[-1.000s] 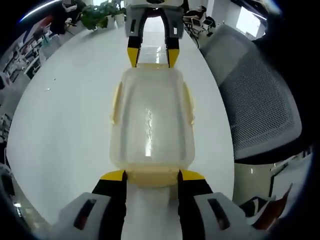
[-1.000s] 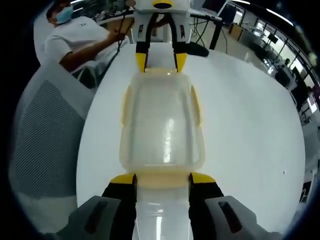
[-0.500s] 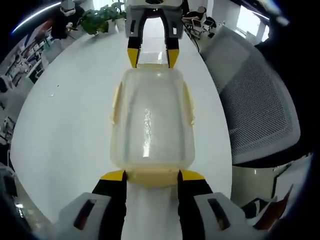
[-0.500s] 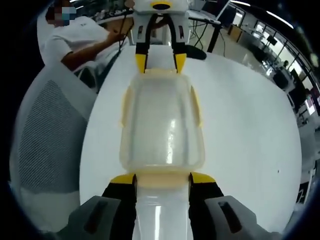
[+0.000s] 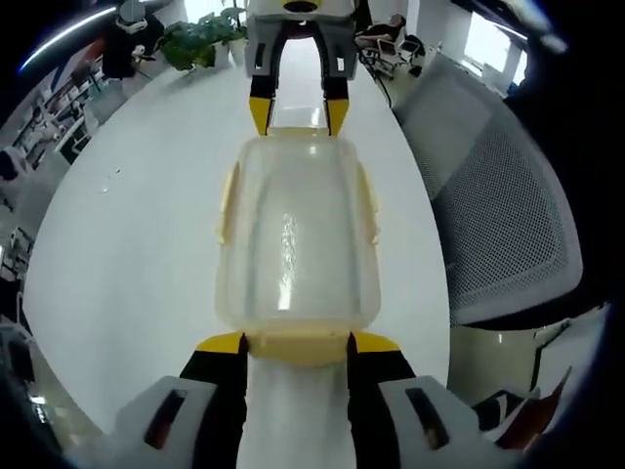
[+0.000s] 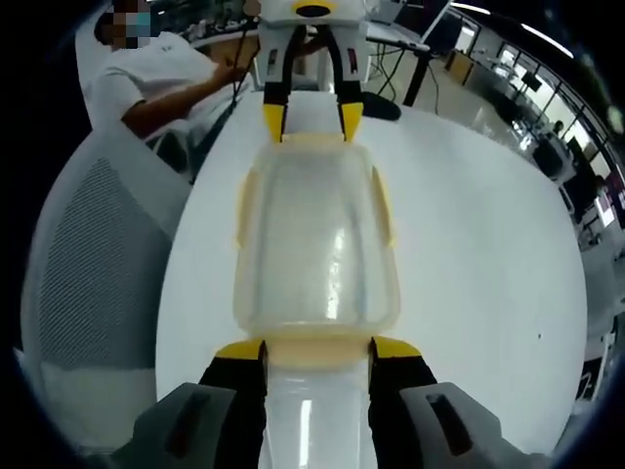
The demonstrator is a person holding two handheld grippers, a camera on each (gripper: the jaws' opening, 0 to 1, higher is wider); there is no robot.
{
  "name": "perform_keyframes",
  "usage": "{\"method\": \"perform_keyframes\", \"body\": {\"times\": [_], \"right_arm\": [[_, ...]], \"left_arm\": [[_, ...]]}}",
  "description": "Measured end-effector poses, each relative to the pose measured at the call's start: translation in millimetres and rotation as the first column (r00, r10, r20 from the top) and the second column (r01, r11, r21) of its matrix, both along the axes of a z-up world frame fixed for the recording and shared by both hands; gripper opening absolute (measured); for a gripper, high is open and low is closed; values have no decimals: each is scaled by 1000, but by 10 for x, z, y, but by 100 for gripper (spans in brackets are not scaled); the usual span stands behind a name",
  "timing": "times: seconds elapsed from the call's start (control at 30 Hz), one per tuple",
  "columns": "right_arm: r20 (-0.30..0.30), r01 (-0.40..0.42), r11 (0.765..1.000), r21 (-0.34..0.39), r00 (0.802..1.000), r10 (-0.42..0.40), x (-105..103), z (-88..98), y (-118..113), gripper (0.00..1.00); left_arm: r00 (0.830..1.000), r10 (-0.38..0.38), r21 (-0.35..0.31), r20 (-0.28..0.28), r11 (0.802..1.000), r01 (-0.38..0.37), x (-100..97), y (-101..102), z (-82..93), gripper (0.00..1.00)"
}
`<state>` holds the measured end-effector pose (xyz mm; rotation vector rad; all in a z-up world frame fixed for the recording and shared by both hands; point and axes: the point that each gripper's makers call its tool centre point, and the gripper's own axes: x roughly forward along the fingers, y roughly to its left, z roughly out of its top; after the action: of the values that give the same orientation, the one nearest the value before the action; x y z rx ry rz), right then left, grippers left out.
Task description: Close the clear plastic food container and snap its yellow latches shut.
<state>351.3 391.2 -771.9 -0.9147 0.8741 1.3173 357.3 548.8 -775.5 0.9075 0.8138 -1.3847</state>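
A clear plastic food container (image 5: 293, 234) with its lid on lies lengthwise over the white table. Pale yellow side latches (image 5: 227, 200) lie along its long edges. My left gripper (image 5: 298, 344) is shut on the yellow latch at the near short end, one jaw on each side of it. My right gripper (image 5: 298, 112) holds the far end the same way. In the right gripper view the container (image 6: 317, 234) runs away from my right gripper (image 6: 317, 350), which is shut on its end latch (image 6: 317, 352), and my left gripper (image 6: 312, 122) clasps the opposite end.
The round white table (image 5: 137, 244) spreads around the container. A grey mesh office chair (image 5: 508, 195) stands at its edge, also seen as a chair (image 6: 88, 264) in the right gripper view. A seated person in a white shirt (image 6: 166, 68) is beyond the table. A potted plant (image 5: 195, 39) stands far off.
The background has shifted a little in both views, while the container and both grippers keep the same places relative to each other.
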Motion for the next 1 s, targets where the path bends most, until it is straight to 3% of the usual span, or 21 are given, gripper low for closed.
{"method": "perform_keyframes", "body": {"times": [0.5, 1.0], "right_arm": [[4, -28, 1000, 3, 1000, 27, 17, 31, -60, 39], [8, -34, 999, -11, 999, 34, 6, 53, -332, 39]], "left_arm": [[1000, 27, 4, -3, 1000, -27, -19, -61, 26, 39], [999, 33, 6, -10, 999, -33, -34, -334, 51, 39]]}}
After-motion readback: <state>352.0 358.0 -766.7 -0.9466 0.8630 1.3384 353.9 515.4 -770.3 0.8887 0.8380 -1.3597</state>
